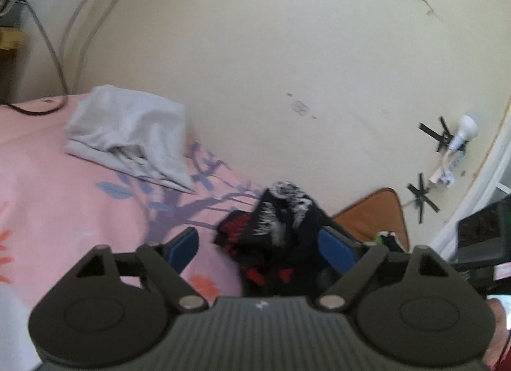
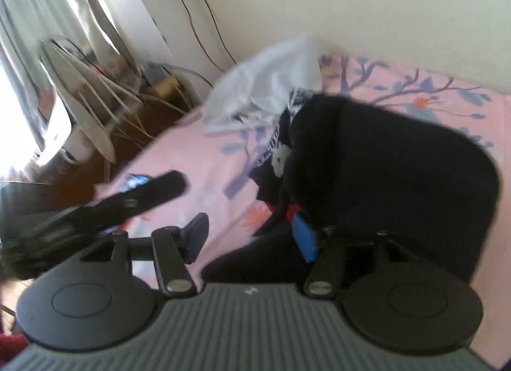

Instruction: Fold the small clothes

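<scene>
A black garment (image 1: 281, 221) with red and white print lies crumpled on the pink flowered bedsheet (image 1: 64, 205). My left gripper (image 1: 260, 249) stands open just before it, its blue pads (image 1: 183, 248) wide apart and neither pressing the cloth. In the right wrist view the same black garment (image 2: 383, 163) bulges large at the right. My right gripper (image 2: 250, 237) is open; its right pad (image 2: 305, 237) lies against the black cloth, its left one over the sheet (image 2: 191, 163). A folded pale grey garment (image 1: 127, 134) rests near the wall, also the pale garment (image 2: 265, 90) behind the black one.
The cream wall (image 1: 287, 51) runs along the bed's far side, with a bulb (image 1: 463, 131) taped to it. A brown pad (image 1: 377, 214) lies beyond the black cloth. A fan (image 2: 73, 90), cables and a curtain stand left of the bed. The left gripper's finger (image 2: 150, 195) crosses the right view.
</scene>
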Tool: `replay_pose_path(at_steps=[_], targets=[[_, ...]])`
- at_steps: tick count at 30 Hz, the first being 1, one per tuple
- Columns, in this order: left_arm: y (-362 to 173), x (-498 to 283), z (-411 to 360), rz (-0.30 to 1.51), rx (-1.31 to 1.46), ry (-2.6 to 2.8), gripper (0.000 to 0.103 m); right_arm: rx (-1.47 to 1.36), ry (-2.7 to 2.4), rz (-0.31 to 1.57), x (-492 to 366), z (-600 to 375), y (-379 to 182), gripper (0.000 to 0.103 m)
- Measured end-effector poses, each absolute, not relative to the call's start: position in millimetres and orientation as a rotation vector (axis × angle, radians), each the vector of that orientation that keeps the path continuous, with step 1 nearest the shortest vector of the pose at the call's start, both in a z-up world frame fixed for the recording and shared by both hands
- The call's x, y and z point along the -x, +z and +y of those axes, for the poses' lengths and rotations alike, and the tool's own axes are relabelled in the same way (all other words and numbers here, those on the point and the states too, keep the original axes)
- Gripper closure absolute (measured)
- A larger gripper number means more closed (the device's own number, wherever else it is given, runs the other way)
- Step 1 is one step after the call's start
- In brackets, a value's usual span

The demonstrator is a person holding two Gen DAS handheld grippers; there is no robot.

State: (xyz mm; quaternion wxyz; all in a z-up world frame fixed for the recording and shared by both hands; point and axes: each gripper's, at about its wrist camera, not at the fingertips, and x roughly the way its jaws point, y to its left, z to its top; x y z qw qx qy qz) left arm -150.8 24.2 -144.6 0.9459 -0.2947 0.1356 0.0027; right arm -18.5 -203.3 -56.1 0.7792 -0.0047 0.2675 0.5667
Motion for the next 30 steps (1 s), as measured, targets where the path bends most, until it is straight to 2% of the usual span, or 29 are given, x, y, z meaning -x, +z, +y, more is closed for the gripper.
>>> replay_pose_path(at_steps=[4,7,9,11,12,15,19,21,22,23,25,26,27,30], targets=[[-147.3,128.2,-2.3,0.333,0.529,-0.039,0.012,-0.049,1.144,0.451,19.6,-241.2,-38.6,0.044],[-155.1,109.2,-13.9,0.402,0.497,-0.013,0.016,-0.094,1.063,0.439,0.1,-245.6,-32.6,0.058],[-160.3,99.9,-13.0,0.447,0.512,0.015,0.022,-0.112,1.049,0.459,-17.0,-235.0,-34.7,0.069],[-164.9,95.0,-9.1,0.488,0.529,0.033,0.047,-0.119,1.039,0.478,-29.2,-219.4,-38.8,0.073],[-167.9,92.5,-6.6,0.515,0.538,0.033,0.053,-0.126,1.043,0.487,-35.4,-212.2,-39.6,0.073],[-178.3,87.1,0.6,0.562,0.579,0.015,0.059,-0.111,1.051,0.517,-45.7,-188.6,-44.5,0.073],[-186.7,86.1,7.5,0.567,0.630,0.003,0.055,-0.032,1.045,0.519,-46.6,-173.9,-47.8,0.073],[-183.8,84.7,7.1,0.578,0.630,-0.005,0.045,-0.056,1.061,0.544,-49.1,-181.5,-44.7,0.072],[-181.6,85.1,7.9,0.583,0.629,-0.010,0.031,-0.080,1.078,0.547,-50.2,-190.6,-43.2,0.072],[-178.7,86.2,9.3,0.578,0.625,-0.010,0.015,-0.125,1.097,0.545,-50.6,-205.7,-41.7,0.068],[-171.8,87.1,12.8,0.556,0.606,-0.017,0.006,-0.228,1.119,0.523,-50.8,-235.4,-41.8,0.054],[-168.9,86.6,15.3,0.555,0.600,-0.035,0.006,-0.285,1.118,0.497,-48.8,-256.0,-43.9,0.038],[-167.3,85.6,18.7,0.561,0.610,-0.061,0.006,-0.322,1.090,0.466,-45.6,-275.4,-48.0,0.030],[-168.6,78.7,27.3,0.582,0.691,-0.146,0.005,-0.345,1.009,0.434,-39.7,-313.3,-66.9,0.029]])
